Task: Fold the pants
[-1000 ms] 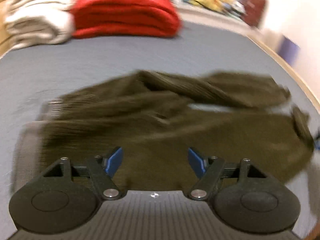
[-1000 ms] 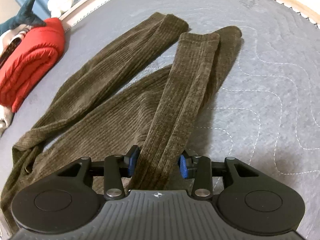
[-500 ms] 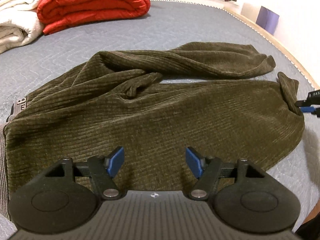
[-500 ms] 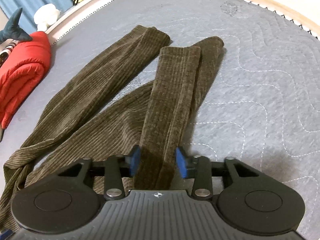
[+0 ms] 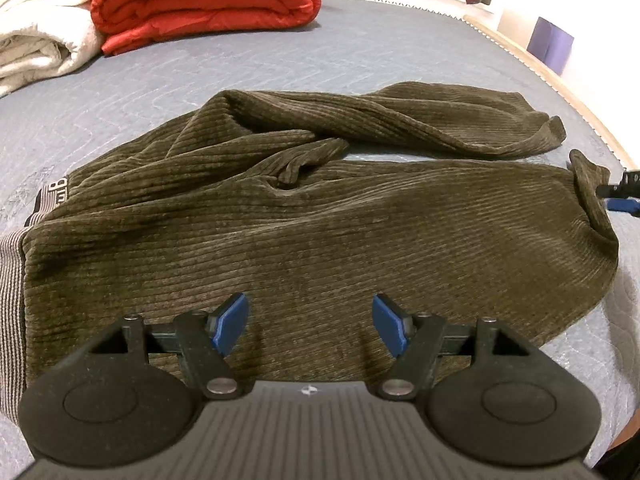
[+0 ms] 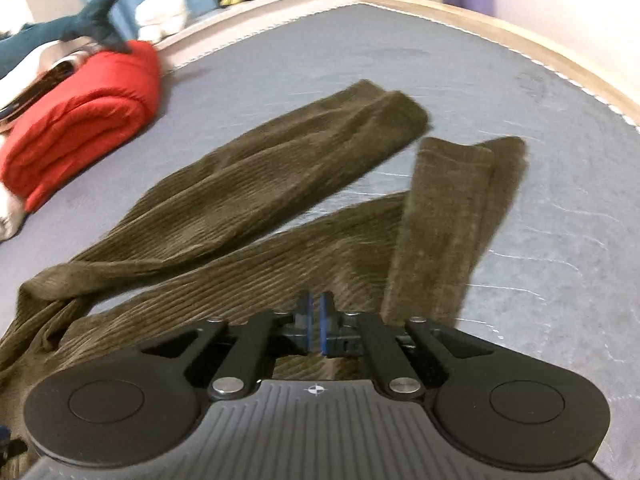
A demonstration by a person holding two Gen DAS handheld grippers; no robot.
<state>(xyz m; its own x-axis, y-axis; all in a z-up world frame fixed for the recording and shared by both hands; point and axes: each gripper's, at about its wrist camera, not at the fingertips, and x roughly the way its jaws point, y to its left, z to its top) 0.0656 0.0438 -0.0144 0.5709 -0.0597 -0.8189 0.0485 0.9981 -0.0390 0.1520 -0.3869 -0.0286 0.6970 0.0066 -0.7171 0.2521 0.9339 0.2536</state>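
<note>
- A striped waistband [image 5: 10, 280] is seen far to the left of the left tongs [image 5: 310, 320], at the edge of the view.
- The left tongs are held spread wide, and nothing is caught between the blue pads [image 5: 230, 322].
- The olive corduroy pants [image 5: 320, 220] are laid out flat on the grey mattress [image 5: 360, 48] directly under and beyond these tongs (the legs are run off to the right).
- A folded white blanket [image 5: 36, 40] and a rolled red quilt [image 5: 200, 0] are seen well beyond the pants, to the left.
- The right tongs [image 6: 315, 320] have just been closing and are pressed nearly together, with only a thin slit left; no cloth is seen pinched there.
- One doubled-over leg end [image 6: 440, 220] is laid just right of these tongs, the other leg [image 6: 260, 184] ahead and left.
</note>
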